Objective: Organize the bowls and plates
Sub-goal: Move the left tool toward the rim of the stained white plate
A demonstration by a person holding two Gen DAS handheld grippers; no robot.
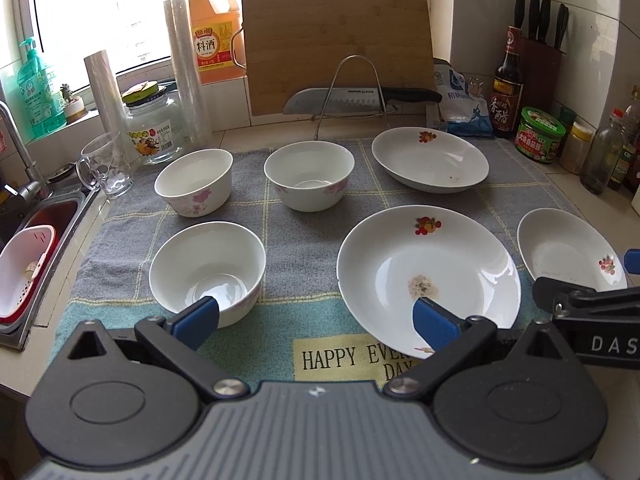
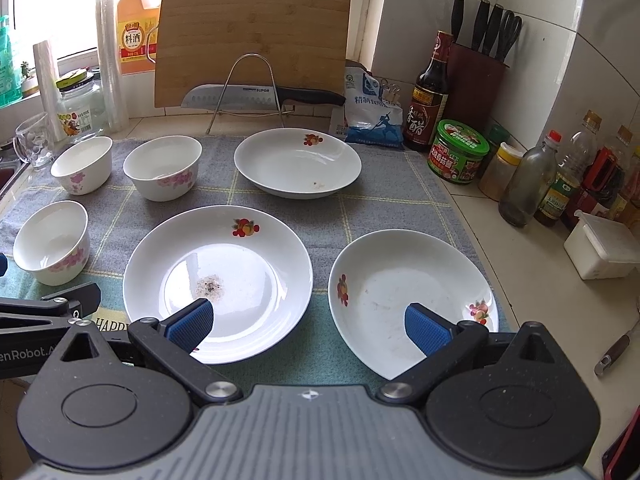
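Three white bowls with pink flowers stand on a grey-and-teal towel: a near-left bowl, a back-left bowl and a back-middle bowl. Three white plates with fruit prints lie to their right: a far plate, a middle plate with a speckled stain, and a right plate. My left gripper hovers open, with its fingers over the near-left bowl and the middle plate. My right gripper is open above the middle and right plates. Neither holds anything.
A cutting board and a knife on a wire rack stand behind the towel. At left are a sink with a red-and-white basket, a glass mug and a jar. Bottles, a knife block and a white box line the right.
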